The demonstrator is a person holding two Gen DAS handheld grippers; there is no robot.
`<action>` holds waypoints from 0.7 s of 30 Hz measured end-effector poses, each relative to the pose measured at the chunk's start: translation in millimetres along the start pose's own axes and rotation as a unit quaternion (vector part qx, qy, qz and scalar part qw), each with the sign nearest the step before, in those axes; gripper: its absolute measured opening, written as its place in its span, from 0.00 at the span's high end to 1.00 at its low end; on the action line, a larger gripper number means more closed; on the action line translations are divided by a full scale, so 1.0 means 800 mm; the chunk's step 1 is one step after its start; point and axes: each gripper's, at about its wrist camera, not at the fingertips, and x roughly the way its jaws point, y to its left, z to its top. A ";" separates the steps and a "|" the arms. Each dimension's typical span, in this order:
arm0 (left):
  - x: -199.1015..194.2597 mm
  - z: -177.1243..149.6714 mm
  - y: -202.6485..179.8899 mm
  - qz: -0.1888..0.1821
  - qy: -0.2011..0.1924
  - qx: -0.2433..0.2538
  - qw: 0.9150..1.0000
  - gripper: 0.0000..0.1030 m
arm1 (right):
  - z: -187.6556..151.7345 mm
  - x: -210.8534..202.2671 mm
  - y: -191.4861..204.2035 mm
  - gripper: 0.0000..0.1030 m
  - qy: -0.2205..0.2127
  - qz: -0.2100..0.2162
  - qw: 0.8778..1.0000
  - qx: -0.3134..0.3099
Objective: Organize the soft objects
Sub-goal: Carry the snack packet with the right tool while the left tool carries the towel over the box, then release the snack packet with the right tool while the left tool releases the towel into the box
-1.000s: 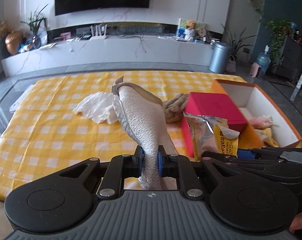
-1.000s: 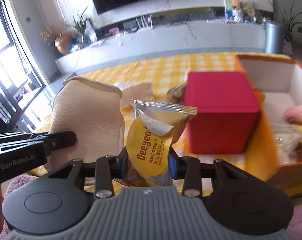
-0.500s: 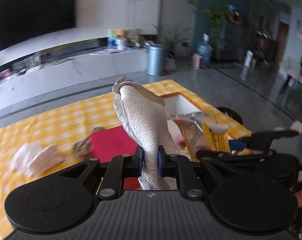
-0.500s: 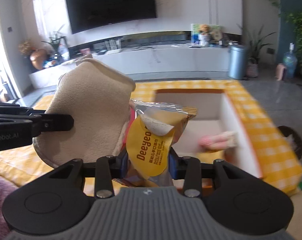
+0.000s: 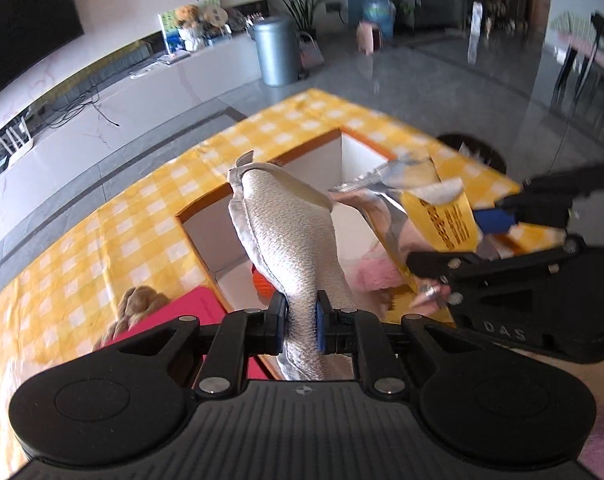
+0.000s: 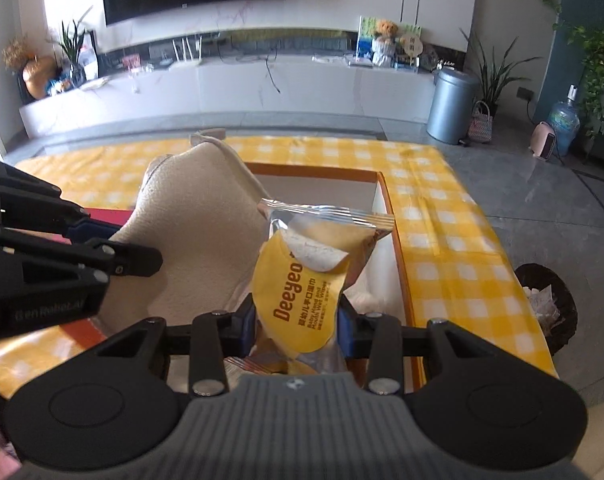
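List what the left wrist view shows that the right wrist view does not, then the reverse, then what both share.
Only the left wrist view: a tan braided rope beside the red box lid, and a pink fluffy item inside the orange-rimmed white box.
Only the right wrist view: a dark waste bin on the floor past the table edge.
Both: the left gripper shut on a cream padded mitt, the right gripper shut on a yellow wet-wipes pack, and the yellow checked tablecloth.

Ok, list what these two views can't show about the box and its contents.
- Left wrist: box floor mostly hidden by the oven mitt and wipes pack; the pink item is blurred.
- Right wrist: box interior blocked by mitt and pack; near wall hidden behind the gripper.
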 end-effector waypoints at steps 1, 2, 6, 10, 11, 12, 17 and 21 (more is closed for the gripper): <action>0.012 0.003 0.000 0.000 0.005 0.006 1.000 0.85 | 0.005 0.013 -0.002 0.62 0.006 0.000 1.000 -0.004; 0.022 0.005 0.001 -0.002 0.011 0.010 1.000 0.85 | 0.009 0.026 -0.004 0.62 0.012 0.000 1.000 -0.006; 0.055 0.009 0.007 -0.009 0.029 0.012 0.999 0.84 | 0.022 0.068 -0.009 0.62 0.035 -0.001 0.999 -0.014; 0.075 0.008 0.010 -0.012 0.040 0.021 0.999 0.83 | 0.028 0.099 -0.013 0.62 0.055 -0.006 0.998 -0.024; 0.080 0.009 0.010 -0.013 0.043 0.022 0.999 0.81 | 0.028 0.104 -0.013 0.62 0.059 -0.006 0.998 -0.026; 0.083 0.009 0.010 -0.013 0.044 0.023 0.999 0.79 | 0.028 0.109 -0.013 0.62 0.061 -0.006 0.998 -0.028; 0.087 0.008 0.009 -0.011 0.043 0.022 0.999 0.69 | 0.029 0.119 -0.005 0.58 0.065 -0.012 0.997 -0.049; 0.076 0.008 0.013 -0.015 0.031 0.023 0.999 0.53 | 0.031 0.119 -0.002 0.56 0.065 -0.024 0.996 -0.057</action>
